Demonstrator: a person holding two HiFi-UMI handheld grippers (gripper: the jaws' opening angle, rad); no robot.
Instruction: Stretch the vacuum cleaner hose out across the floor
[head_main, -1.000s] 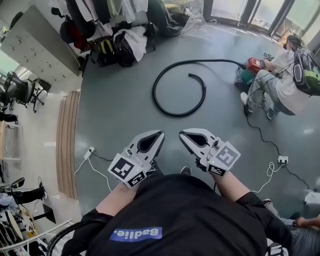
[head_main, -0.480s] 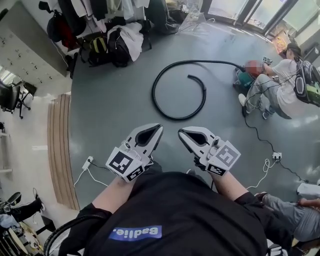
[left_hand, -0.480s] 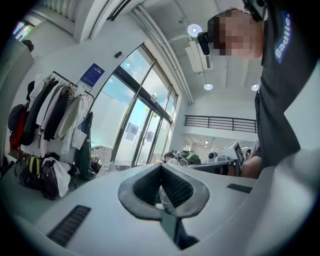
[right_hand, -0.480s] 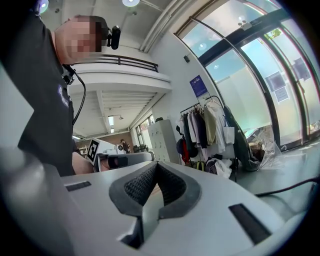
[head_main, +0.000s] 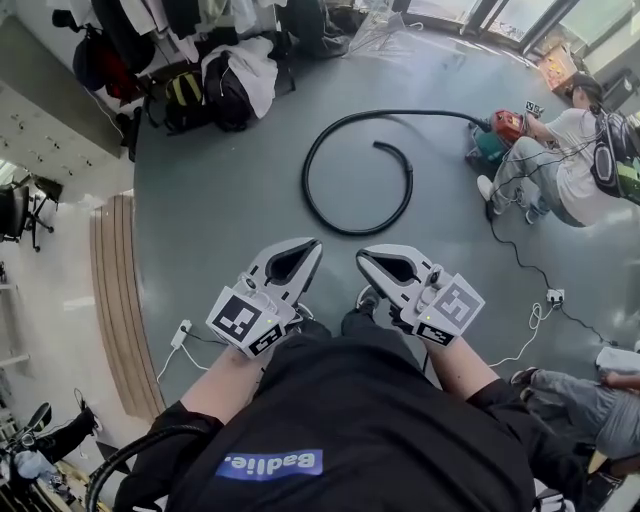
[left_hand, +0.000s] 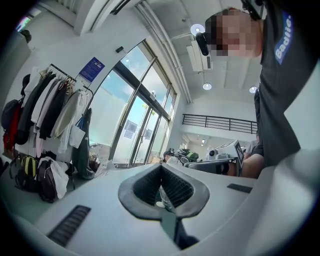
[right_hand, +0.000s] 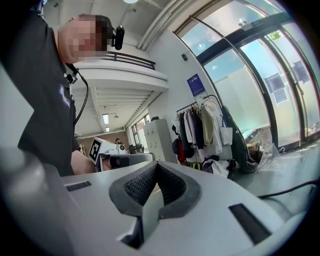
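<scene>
Two hand-held grippers are in view, each with two fingers and one square-marker cube. The left gripper and the right gripper are held side by side and level in front of the person's body. On both, the fingers are closed tip to tip and hold nothing. One vacuum cleaner hose, black, lies on the grey floor ahead of the grippers and apart from them, touched by neither. It forms a single open loop. One end runs to the one red and teal vacuum cleaner at the right, and the free end curls inside the loop. One seated person wearing a backpack is just beside the vacuum cleaner. The legs of a second person show at the lower right. Two white power strips with cables lie on the floor, one at the left and one at the right. A clothes rack hung with coats stands at the far wall, with several bags on the floor below it; an exact count cannot be made. As for writing, a blue label on the wearer's black shirt appears to read "Badlie." One blue wall sign beside the windows carries print too small to read.
</scene>
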